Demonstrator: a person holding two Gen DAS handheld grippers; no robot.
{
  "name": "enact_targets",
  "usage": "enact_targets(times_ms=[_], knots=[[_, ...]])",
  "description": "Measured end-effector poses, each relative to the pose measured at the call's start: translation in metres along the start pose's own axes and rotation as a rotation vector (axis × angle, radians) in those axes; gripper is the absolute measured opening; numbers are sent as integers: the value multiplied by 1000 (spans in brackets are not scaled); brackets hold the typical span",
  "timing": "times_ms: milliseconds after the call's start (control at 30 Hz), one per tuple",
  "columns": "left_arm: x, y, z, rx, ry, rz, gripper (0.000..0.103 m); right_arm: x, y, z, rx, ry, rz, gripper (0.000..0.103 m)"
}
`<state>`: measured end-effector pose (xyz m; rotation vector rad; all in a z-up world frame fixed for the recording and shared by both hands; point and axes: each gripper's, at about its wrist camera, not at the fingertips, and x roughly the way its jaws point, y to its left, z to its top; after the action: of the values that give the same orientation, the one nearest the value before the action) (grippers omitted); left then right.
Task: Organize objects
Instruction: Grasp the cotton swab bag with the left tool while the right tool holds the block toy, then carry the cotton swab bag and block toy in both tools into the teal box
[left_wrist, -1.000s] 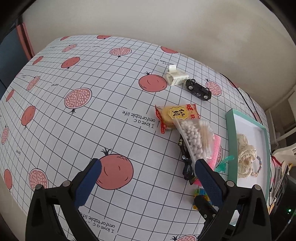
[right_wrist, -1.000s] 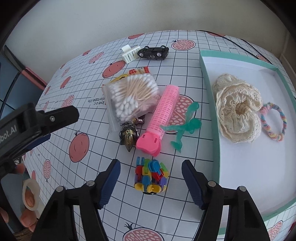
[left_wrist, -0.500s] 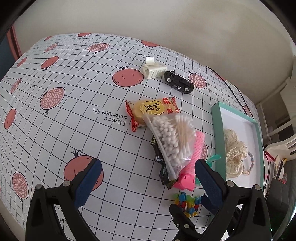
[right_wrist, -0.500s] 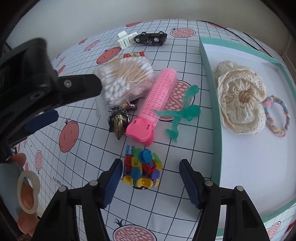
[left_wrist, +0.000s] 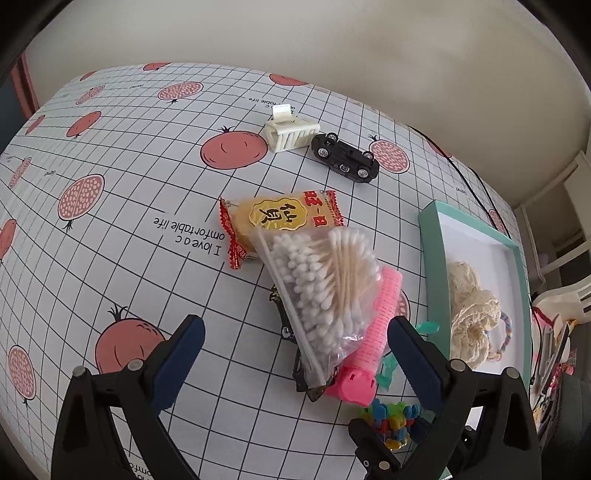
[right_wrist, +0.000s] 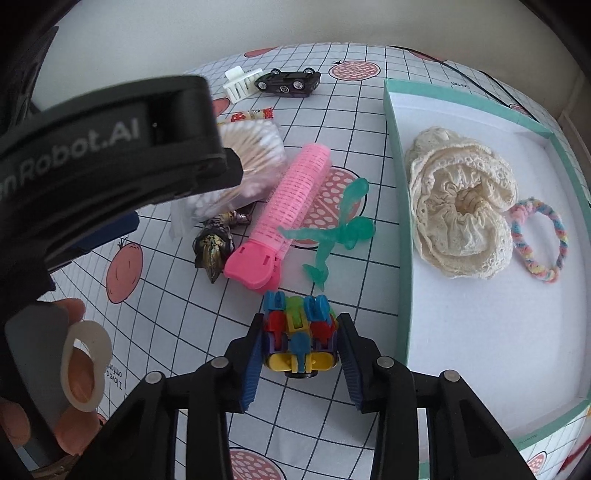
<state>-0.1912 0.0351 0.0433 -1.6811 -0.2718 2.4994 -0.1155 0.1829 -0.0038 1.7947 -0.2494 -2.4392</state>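
- The right gripper (right_wrist: 300, 349) sits low in the frame with its 2 blue pads against the sides of the colourful block toy (right_wrist: 299, 334); it looks clamped on the toy, which rests on the tablecloth (right_wrist: 177, 314).
- The left gripper (left_wrist: 295, 363) hovers with its claw wide apart, holding nothing, above the bag of cotton swabs (left_wrist: 325, 284) at centre frame.
- The step in hand appears to be picking up the toy.
- The next move likely calls for lifting it and carrying it right, over the rim of the teal tray (right_wrist: 404, 280), onto bare floor below the lace scrunchie (right_wrist: 461, 225).
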Motion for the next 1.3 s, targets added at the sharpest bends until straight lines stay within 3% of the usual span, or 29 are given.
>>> enact_targets(times_ms=[67,233,300,433,667,1300], knots=[[4,-1,0,-6,2,-2,93,0,-1,1,-3,-2,1,40],[12,-1,1,-13,12,-11,69,0,-4,2,-2,-3,13,40],[11,-3,1,-10,14,-21,47,-1,-6,2,0,-4,16,40],[8,-6,1,14,0,-8,41,-1,-7,2,-2,-5,13,40],[0,2,6,5,-12,-49,29,-1,-11,3,-5,-5,13,40],[-8,32,12,-69,-8,-65,24,-3,-29,-3,-5,-1,12,40]])
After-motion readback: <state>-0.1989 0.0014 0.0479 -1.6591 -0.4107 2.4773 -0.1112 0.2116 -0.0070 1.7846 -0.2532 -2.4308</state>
